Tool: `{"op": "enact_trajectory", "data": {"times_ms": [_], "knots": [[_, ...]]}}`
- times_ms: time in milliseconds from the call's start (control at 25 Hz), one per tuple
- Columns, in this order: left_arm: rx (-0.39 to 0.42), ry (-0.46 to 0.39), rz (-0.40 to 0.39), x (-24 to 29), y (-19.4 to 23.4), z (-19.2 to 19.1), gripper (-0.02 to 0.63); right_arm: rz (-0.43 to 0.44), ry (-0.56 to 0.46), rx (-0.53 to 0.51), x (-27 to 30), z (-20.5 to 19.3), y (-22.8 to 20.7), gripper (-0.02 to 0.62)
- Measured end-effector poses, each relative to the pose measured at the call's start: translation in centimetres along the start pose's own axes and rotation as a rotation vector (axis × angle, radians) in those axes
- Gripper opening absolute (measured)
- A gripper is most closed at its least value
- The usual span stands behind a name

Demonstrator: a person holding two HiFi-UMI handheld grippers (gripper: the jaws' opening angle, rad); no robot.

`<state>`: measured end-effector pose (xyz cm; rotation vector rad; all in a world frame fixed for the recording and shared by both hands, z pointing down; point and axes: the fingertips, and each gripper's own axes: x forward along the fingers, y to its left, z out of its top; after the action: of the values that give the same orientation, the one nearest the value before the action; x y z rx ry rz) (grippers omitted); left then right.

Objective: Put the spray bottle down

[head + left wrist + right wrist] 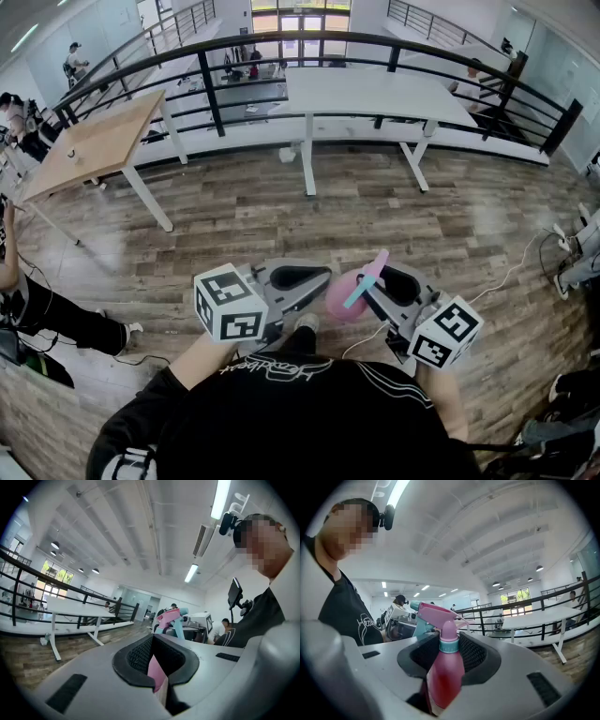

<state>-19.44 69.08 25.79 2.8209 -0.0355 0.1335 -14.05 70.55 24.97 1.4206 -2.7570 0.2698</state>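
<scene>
The room is big and bright, with long lights (220,498) on a white ceiling. The floor (234,216) is brown wood. A white table (366,94) and a wooden table (94,145) stand on it, well apart. A black railing (211,89) curves behind them. A white cable (511,267) lies on the floor at the right.

A person in a black shirt (300,412) holds both grippers out over the floor. The right gripper (382,286) is clamped on the pink spray bottle (443,667). The bottle is up in the air, not on any table. Its pink top and blue trigger stick out past the jaws.

The left gripper (319,277) has its jaws close together, with a thin pink piece (157,672) squeezed between them. It is hard to tell what that piece is.

The bottom of the bottle is hidden down inside the right gripper. Other people at the left edge are cut off, so only the legs (56,319) of one show.
</scene>
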Motion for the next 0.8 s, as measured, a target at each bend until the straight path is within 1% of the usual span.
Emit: {"op": "enact_trajectory", "data": {"times_ms": [200, 400, 560, 800], "knots": [[0.004, 0.009, -0.021, 1.5, 0.1, 0.1, 0.008, -0.024, -0.008, -0.004, -0.5, -0.1, -1.3, 0.133], [0.022, 0.023, -0.04, 2.5, 0.1, 0.1, 0.008, -0.071, -0.017, -0.043, -0.9, 0.0, -2.1, 0.133], [0.029, 0.037, -0.049, 3.8, 0.5, 0.4, 0.008, -0.091, -0.023, -0.032, -1.5, 0.1, -3.4, 0.133], [0.055, 0.039, -0.094, 5.3, 1.9, 0.7, 0.008, -0.12, -0.033, -0.013, -0.7, -0.1, -5.2, 0.133]]}}
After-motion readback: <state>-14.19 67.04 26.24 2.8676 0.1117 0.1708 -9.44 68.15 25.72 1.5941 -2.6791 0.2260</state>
